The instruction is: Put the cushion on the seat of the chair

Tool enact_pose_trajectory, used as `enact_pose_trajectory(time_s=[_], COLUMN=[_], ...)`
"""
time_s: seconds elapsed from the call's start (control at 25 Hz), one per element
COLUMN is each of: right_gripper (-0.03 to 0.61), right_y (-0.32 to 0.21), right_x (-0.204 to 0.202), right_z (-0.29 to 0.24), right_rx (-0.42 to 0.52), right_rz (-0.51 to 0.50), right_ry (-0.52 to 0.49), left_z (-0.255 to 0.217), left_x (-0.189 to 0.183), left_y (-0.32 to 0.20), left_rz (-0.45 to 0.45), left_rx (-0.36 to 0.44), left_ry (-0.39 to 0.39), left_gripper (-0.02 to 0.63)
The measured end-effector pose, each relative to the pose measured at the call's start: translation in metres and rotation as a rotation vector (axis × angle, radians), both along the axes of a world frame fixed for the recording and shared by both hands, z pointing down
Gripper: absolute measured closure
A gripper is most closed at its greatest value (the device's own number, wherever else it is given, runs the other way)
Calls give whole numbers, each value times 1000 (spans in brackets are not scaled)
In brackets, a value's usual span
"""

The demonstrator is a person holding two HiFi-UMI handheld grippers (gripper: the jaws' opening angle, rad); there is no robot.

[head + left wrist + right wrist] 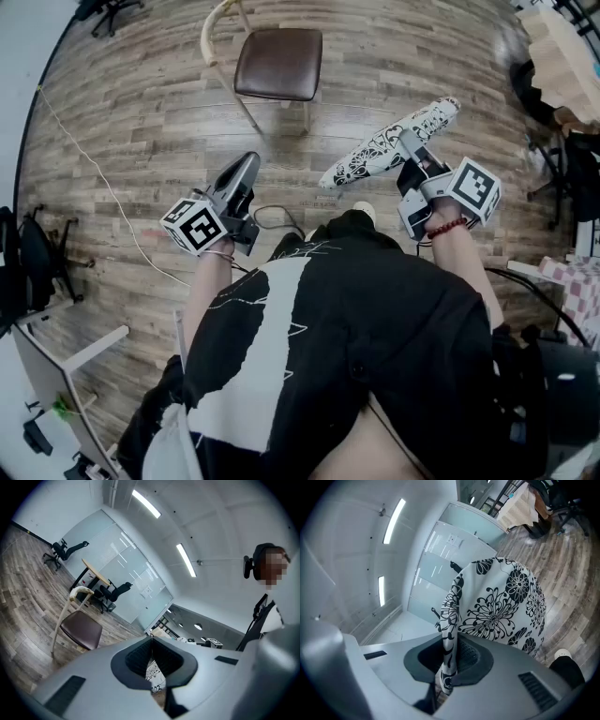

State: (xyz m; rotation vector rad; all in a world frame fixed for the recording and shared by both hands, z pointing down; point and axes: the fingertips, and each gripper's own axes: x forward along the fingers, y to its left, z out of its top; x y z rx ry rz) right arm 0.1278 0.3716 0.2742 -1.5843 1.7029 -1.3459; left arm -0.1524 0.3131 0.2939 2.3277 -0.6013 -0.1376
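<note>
Head view, from the left: we hold the left gripper [248, 161] out over the wooden floor [122, 122], its dark jaws pressed together. In the left gripper view we see that gripper [151, 641] with its pads meeting at the tips and nothing caught between them. Just to the right and farther ahead stands the chair [278, 63], its brown padded seat bare and its pale curved backrest on the left side; the left gripper view shows the chair [80, 629] too, low at the left. Further right, the cushion [389, 143], white with black flowers, hangs tilted in the air, well apart from the seat. We grip it with the right gripper [410, 142]. In the right gripper view the jaws of that gripper [449, 648] are clenched on the cushion's [501, 606] printed edge.
</note>
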Motion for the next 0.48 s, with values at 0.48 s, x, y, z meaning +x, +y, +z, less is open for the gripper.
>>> enact_pose_trajectory(time_s=[0.48], right_gripper=[546], right_y=[-4], right_x=[-6], right_z=[-2], right_rx=[27], right_rz=[-60], right_ry=[58], left_z=[-9], left_x=[10], left_y=[18], left_rz=[9], left_rx=[96], left_ry=[-97], left_gripper=[598])
